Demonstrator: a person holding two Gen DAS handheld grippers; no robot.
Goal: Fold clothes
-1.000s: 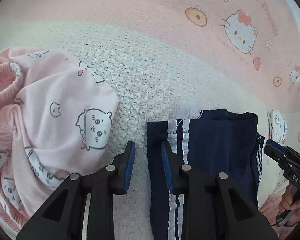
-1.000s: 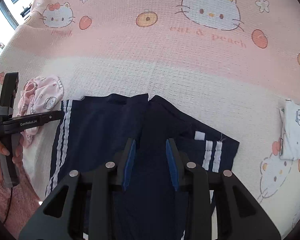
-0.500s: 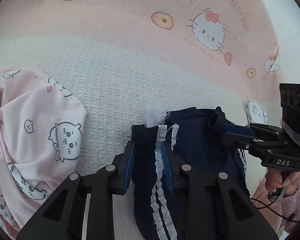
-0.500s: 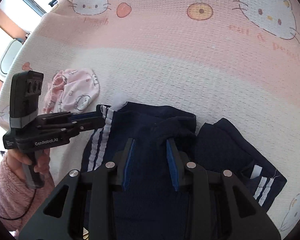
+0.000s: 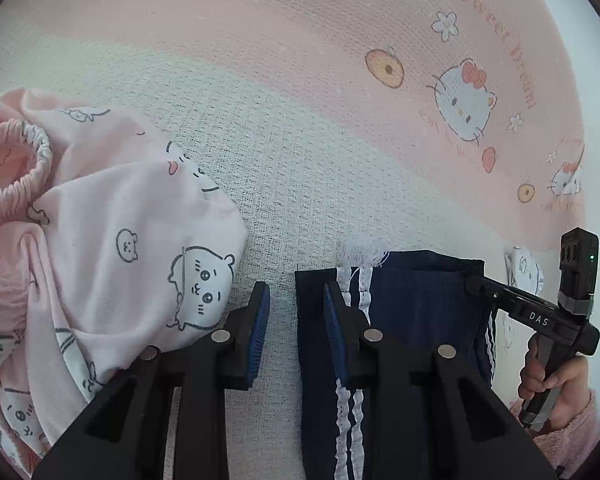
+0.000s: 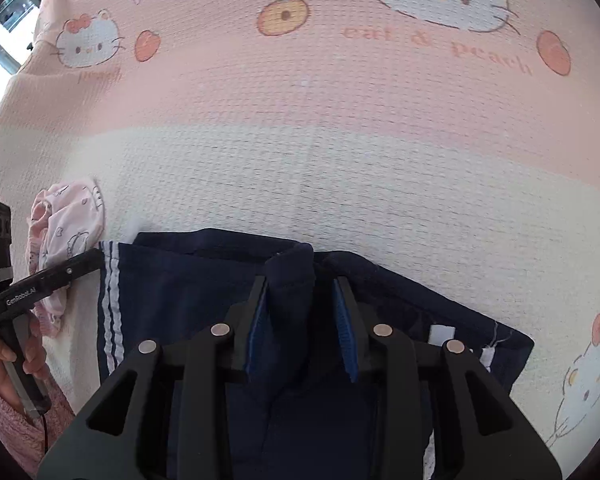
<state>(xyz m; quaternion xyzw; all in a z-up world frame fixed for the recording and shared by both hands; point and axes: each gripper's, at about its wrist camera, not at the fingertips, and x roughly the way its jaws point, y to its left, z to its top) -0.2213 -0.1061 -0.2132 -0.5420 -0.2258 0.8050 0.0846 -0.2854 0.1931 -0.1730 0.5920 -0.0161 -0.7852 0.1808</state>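
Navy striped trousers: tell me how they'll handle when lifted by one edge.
The navy striped trousers probably hang limp: a fold already bunches up between the right tool's fingers. They look thin and light. On the waffle-weave blanket they would likely drag and wrinkle instead of sliding.

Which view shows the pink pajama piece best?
The left wrist view. The pink pajama piece fills its left side, with the elastic band and cartoon print readable, beside the navy shorts. In the right wrist view it is small at the left edge, partly behind the left gripper.
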